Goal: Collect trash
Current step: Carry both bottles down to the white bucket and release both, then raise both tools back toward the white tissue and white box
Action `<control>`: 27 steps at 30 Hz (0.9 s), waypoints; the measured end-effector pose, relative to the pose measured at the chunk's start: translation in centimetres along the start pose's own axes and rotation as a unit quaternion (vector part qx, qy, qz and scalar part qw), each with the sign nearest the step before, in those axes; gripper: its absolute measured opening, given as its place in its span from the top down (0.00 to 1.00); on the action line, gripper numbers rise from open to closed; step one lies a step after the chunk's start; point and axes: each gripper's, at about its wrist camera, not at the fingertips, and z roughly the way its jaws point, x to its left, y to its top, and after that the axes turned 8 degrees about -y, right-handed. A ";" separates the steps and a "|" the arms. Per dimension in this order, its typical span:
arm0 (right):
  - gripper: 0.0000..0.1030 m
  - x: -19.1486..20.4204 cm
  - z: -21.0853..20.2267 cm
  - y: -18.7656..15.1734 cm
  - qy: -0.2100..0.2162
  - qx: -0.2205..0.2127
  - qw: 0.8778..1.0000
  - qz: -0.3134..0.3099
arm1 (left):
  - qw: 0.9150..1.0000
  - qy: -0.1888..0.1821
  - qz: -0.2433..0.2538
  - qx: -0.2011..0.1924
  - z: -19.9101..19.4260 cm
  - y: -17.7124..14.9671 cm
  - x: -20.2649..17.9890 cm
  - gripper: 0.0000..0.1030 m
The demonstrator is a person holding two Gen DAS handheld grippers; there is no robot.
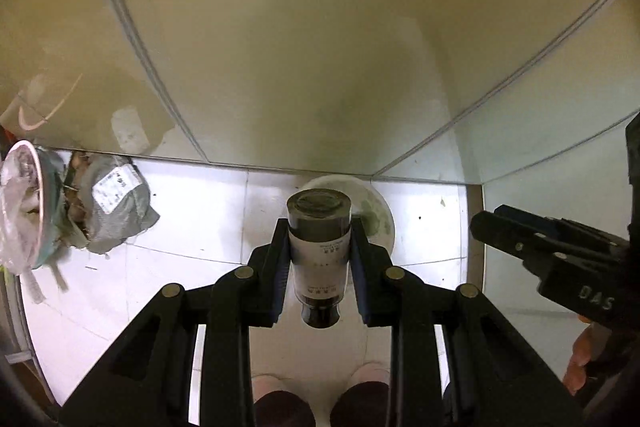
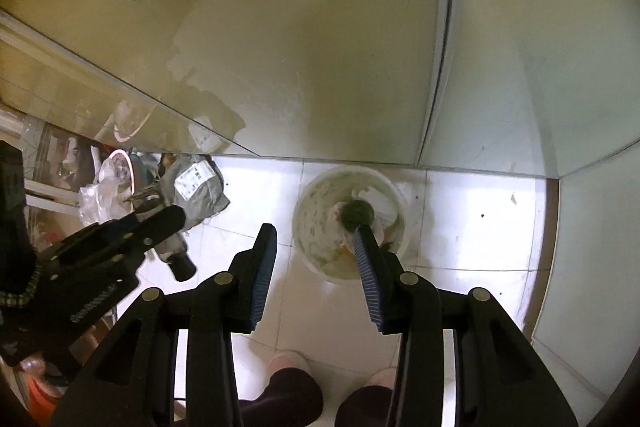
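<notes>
The left gripper [image 1: 320, 259] has its jaws squeezed on a small bottle [image 1: 319, 251], holding it around the middle with the dark cap end pointing back at the camera. The bottle hangs over a white bucket [image 2: 316, 259] that stands on the tiled floor by the wall (it looks like the bin for the trash). The bottle looks light and hard, with a smooth label that may be slippery, so the wide middle is a good place to hold it. The right gripper [image 2: 316, 263] has its jaws apart with nothing between them, and it hangs over the bucket too. A grey crumpled bag [image 1: 116, 203] lies on the floor well off to the side.
</notes>
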 end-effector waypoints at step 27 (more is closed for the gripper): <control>0.64 1.0 -15.6 2.1 -0.008 -0.067 0.997 0.035 | 0.998 0.009 0.060 0.011 -11.6 3.3 -5.9 0.63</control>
